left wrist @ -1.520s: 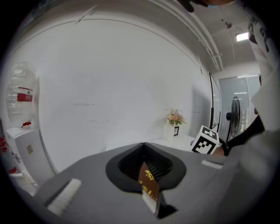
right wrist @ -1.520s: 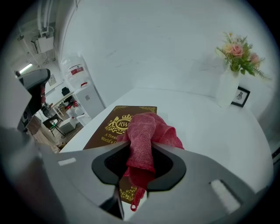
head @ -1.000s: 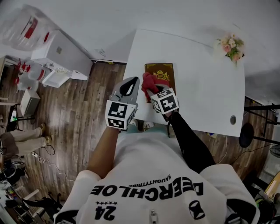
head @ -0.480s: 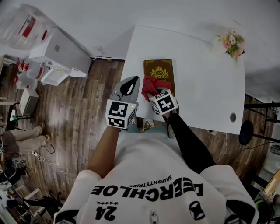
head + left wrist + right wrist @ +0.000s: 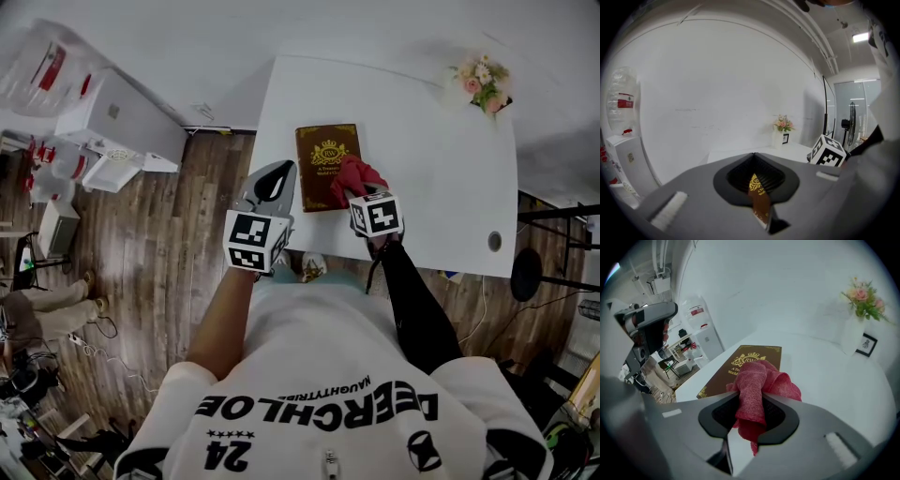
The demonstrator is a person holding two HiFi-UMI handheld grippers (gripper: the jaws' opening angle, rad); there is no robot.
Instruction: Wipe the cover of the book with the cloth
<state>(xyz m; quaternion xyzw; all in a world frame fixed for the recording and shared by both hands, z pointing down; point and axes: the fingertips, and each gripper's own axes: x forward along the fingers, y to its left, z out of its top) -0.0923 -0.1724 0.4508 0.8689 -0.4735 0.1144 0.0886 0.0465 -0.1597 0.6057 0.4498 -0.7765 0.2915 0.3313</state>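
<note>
A brown book (image 5: 323, 164) with a gold crest lies flat on the white table (image 5: 431, 169), near its left edge. My right gripper (image 5: 360, 189) is shut on a bunched red cloth (image 5: 354, 174), which rests at the book's lower right edge. In the right gripper view the cloth (image 5: 761, 380) hangs out of the right gripper (image 5: 752, 399) over the near end of the book (image 5: 736, 369). My left gripper (image 5: 273, 182) hovers shut and holding nothing, left of the book by the table's edge. Through the gap in the left gripper (image 5: 754, 158) a strip of book cover (image 5: 758, 194) shows.
A white vase of flowers (image 5: 480, 81) stands at the table's far right corner, with a small picture frame (image 5: 866, 344) beside it. A round cable hole (image 5: 493, 241) is near the front right. White cabinets (image 5: 122, 122) stand on the wooden floor to the left.
My right gripper has dragged the red cloth rightwards across the lower part of the cover, from its left side to its right edge. The left gripper has stayed in place.
</note>
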